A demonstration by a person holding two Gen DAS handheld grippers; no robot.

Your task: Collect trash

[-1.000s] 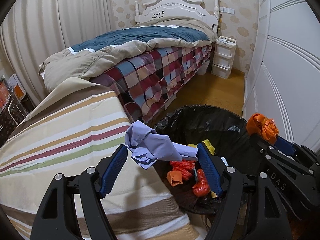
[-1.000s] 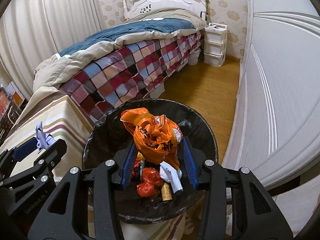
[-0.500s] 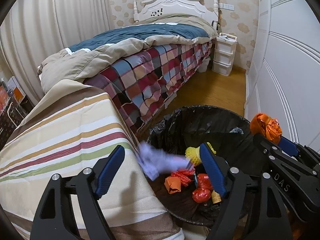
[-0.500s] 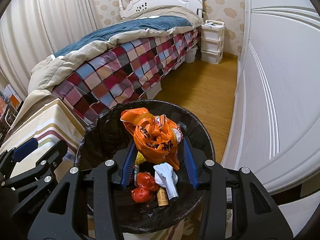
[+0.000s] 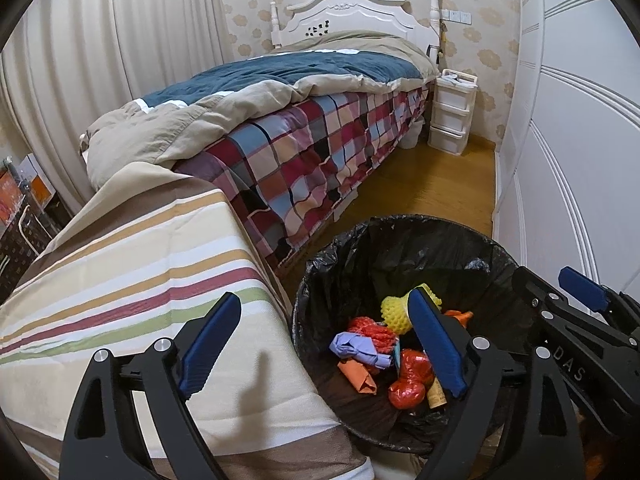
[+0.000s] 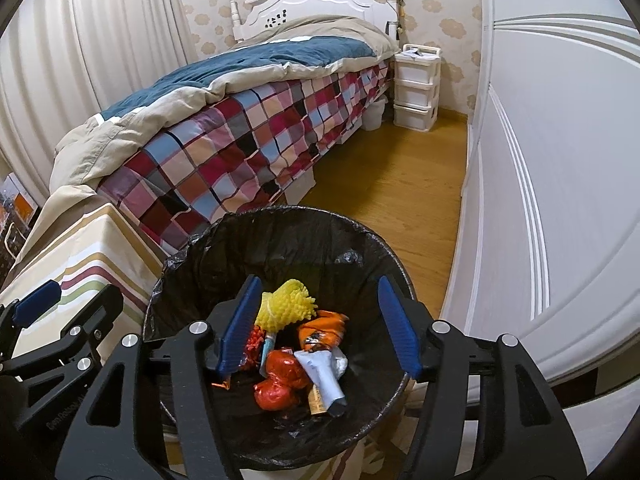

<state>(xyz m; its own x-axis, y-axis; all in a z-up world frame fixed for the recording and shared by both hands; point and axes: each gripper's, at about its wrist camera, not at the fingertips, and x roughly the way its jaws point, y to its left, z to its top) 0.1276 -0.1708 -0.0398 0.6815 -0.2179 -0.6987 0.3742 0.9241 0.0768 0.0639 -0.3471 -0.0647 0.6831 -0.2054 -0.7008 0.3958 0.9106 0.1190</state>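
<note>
Trash lies in the black-lined bin (image 5: 400, 240), and I have both tongs spread wide and empty.

From my left: the striped cloth (image 5: 120, 264) borders the bin's left rim. My left gripper (image 5: 326, 340) hangs open, one finger over the cloth, the other over the bin. On the bin's floor, the purple wad (image 5: 358, 348) sits toward the left wall, beside the yellow foam net (image 6: 286, 306), red wrappers (image 6: 280, 378), orange bag (image 6: 322, 330) and white tube (image 6: 322, 372). My right gripper (image 6: 318, 326) gapes above them, holding nothing.
</note>
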